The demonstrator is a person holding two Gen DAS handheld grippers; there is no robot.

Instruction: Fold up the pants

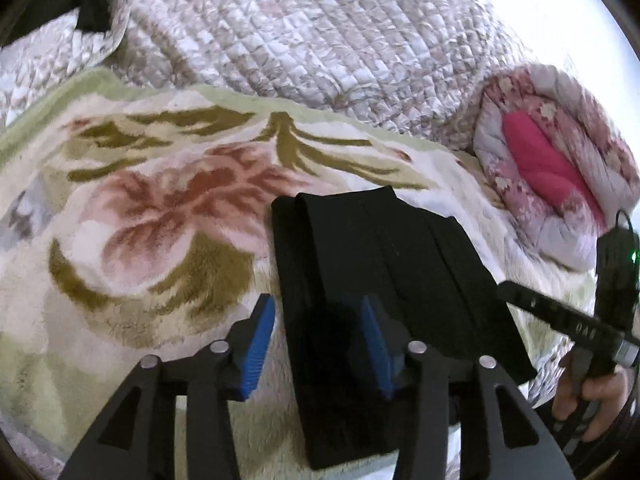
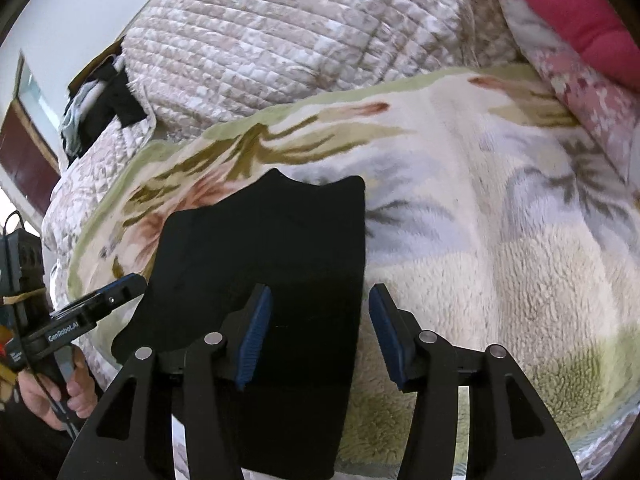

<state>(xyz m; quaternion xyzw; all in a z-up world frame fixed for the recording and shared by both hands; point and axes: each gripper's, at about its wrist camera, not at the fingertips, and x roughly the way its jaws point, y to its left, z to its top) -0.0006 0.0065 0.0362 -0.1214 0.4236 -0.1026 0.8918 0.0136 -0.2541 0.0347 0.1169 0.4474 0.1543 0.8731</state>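
Note:
The black pants (image 1: 384,288) lie folded into a narrow stack on the floral fleece blanket (image 1: 140,208). My left gripper (image 1: 316,320) is open, its blue pads astride the stack's left edge near its near end. In the right wrist view the pants (image 2: 272,248) lie the same way, and my right gripper (image 2: 318,320) is open, its pads astride the stack's right edge. Neither gripper holds cloth. The right gripper (image 1: 560,320) shows at the right of the left wrist view, and the left gripper (image 2: 96,304) at the left of the right wrist view.
A quilted beige bedspread (image 1: 312,32) is heaped behind the blanket. A rolled pink floral duvet (image 1: 552,172) lies at the right. Dark clothing (image 2: 100,116) sits at the far left by a wall and a wooden door.

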